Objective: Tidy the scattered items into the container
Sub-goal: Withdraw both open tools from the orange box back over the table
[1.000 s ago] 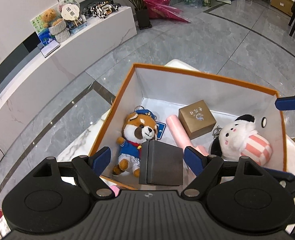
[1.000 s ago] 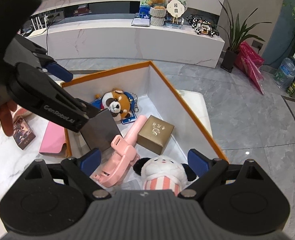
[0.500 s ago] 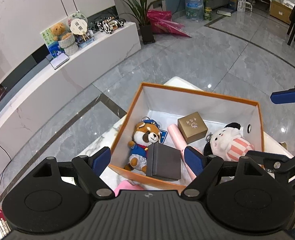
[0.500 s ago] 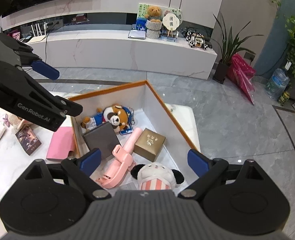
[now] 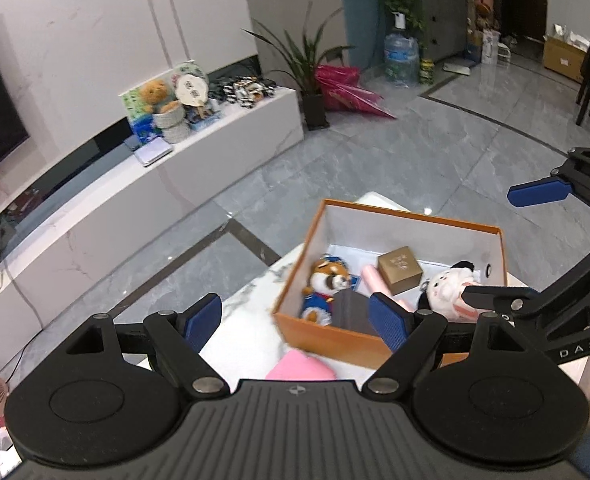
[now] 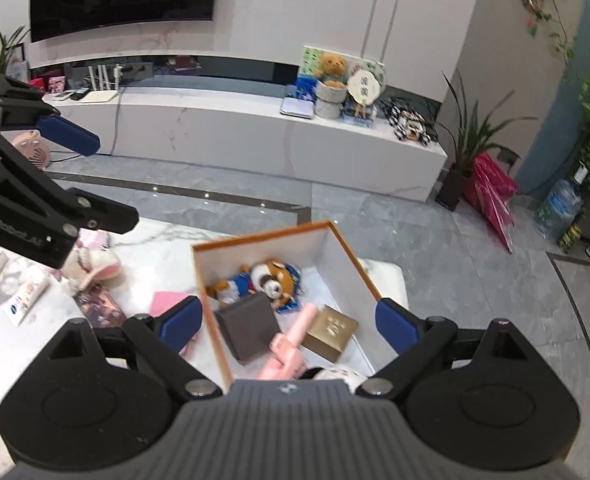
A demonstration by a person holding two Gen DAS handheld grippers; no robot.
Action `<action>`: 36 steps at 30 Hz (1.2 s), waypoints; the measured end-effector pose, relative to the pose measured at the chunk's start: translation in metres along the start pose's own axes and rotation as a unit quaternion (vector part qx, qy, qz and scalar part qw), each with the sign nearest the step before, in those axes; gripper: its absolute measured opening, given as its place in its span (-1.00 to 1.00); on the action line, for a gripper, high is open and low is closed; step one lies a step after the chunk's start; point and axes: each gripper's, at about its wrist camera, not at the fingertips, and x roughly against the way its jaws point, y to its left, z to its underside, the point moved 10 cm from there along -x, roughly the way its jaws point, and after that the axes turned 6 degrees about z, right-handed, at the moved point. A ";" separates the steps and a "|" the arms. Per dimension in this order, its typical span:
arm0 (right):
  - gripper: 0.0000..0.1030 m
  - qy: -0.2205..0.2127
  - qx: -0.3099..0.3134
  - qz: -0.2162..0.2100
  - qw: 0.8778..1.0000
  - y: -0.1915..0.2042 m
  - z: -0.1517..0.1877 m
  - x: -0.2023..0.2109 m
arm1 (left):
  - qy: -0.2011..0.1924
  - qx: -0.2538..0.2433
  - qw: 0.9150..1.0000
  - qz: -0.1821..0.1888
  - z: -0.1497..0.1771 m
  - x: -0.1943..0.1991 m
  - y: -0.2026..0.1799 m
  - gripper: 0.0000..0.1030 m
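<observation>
- The white marble table (image 6: 167, 240) carries everything; from my seat it looks smaller than a second ago, because both claws have lifted up and back from the box.
- The orange-rimmed container (image 5: 411, 216) sits at the table's right end. Inside it I see the red panda plush (image 6: 271, 276), the dark grey box (image 6: 251, 326), the pink handled gadget (image 6: 291, 344), the gold gift box (image 6: 331, 330) and the striped white plush (image 5: 451, 288).
- The dark grey box sat between my left claw's pads a second ago, low over the container. Now it leans inside near the left wall, so I judge that drop done.
- Left claw (image 5: 295, 320): pads wide apart, nothing between them, hanging above the container's near-left corner.
- Right claw (image 6: 289, 322): also spread wide and empty, over the container's near end.
- Still scattered on the table left of the container: a flat pink packet (image 6: 167, 300) just beside the wall, a dark printed card (image 6: 99, 306), a pale fluffy plush (image 6: 95, 268) and a white tube (image 6: 27, 296) farther left.
- With both claws free, I judge the job partly done; the pink packet looks the closest next pick.
</observation>
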 end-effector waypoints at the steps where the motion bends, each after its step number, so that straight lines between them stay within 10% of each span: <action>1: 0.84 -0.003 0.003 -0.003 1.000 0.006 -0.003 0.003 | -0.002 0.002 1.000 -0.004 0.002 0.006 0.005 0.85; 22: 0.88 -0.055 0.077 -0.054 0.994 0.139 -0.063 0.055 | -0.027 0.065 0.995 -0.077 0.067 0.116 0.119 0.85; 36: 0.91 -0.036 0.128 -0.086 0.987 0.199 -0.061 0.014 | 0.010 0.120 0.990 -0.074 0.144 0.084 0.178 0.86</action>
